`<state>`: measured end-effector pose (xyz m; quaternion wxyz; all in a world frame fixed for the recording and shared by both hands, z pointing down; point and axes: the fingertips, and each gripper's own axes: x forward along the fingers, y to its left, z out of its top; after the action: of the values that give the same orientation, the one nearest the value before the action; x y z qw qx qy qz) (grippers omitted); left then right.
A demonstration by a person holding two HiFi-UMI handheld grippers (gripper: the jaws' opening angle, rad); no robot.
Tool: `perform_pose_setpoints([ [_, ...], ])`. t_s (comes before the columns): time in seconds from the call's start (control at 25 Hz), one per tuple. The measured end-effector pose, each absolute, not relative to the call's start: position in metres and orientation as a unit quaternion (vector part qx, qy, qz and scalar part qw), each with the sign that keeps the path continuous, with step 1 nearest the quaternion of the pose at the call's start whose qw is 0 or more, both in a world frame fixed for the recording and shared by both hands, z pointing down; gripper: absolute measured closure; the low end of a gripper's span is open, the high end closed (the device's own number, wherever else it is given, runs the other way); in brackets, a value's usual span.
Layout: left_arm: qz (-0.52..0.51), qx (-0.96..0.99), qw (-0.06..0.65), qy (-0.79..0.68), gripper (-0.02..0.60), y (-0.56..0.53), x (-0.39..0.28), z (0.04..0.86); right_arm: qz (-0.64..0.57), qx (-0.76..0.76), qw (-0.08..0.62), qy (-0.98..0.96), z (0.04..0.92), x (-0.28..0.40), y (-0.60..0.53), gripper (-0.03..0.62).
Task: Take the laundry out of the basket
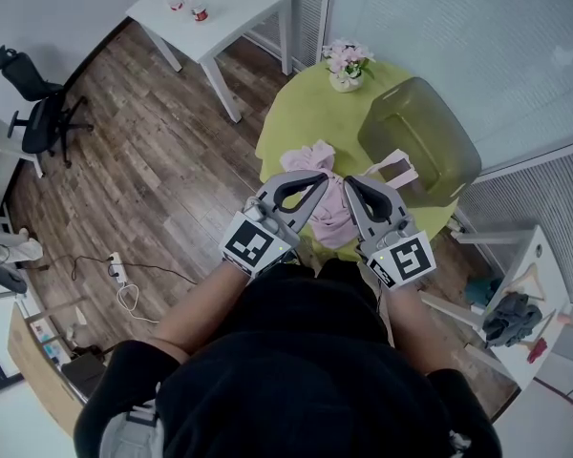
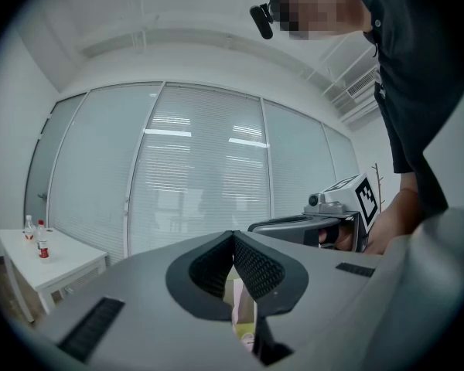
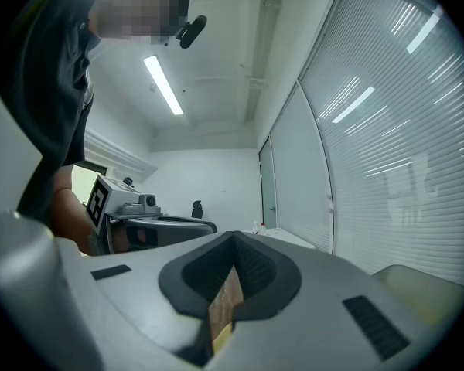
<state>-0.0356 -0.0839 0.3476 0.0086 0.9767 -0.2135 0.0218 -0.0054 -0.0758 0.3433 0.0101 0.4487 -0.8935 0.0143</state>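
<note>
An olive-green laundry basket (image 1: 422, 134) lies tipped on the right side of a round green table (image 1: 291, 113). Pink laundry (image 1: 327, 210) lies loose on the table in front of it, with one pink piece (image 1: 309, 155) further left and a pale piece (image 1: 399, 168) by the basket's mouth. My left gripper (image 1: 322, 176) and right gripper (image 1: 349, 180) hover side by side above the pink pile, near the table's front edge. In the left gripper view my left gripper (image 2: 233, 235) has its tips together with nothing in them. My right gripper (image 3: 233, 235) is likewise shut and empty.
A small vase of flowers (image 1: 347, 65) stands at the table's far edge. A white table with bottles (image 1: 215, 8) is beyond, an office chair (image 1: 33, 103) at far left. A white rack with dark clothes (image 1: 511, 318) stands at right. Cables and a power strip (image 1: 119, 270) lie on the wood floor.
</note>
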Motion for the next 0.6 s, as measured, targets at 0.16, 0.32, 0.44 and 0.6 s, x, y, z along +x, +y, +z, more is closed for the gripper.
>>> perform_pose_setpoints([
  [0.16, 0.024, 0.977, 0.01, -0.212, 0.571, -0.0814, -0.0345, 0.3498, 0.015, 0.453, 0.008, -0.891, 0.3442, -0.0034, -0.0732, 0.571],
  [0.32, 0.016, 0.977, 0.017, -0.212, 0.571, -0.0787, -0.0344, 0.3523, 0.012, 0.455, 0.005, -0.89, 0.3444, -0.004, -0.0695, 0.571],
  [0.44, 0.014, 0.977, 0.019, -0.213, 0.571, -0.0787, -0.0342, 0.3525, 0.01, 0.456, 0.006, -0.89, 0.3444, -0.004, -0.0689, 0.571],
  [0.6, 0.021, 0.978, 0.012, -0.209, 0.571, -0.0777, -0.0331, 0.3528, 0.011, 0.458, 0.004, -0.889, 0.3439, -0.002, -0.0684, 0.571],
])
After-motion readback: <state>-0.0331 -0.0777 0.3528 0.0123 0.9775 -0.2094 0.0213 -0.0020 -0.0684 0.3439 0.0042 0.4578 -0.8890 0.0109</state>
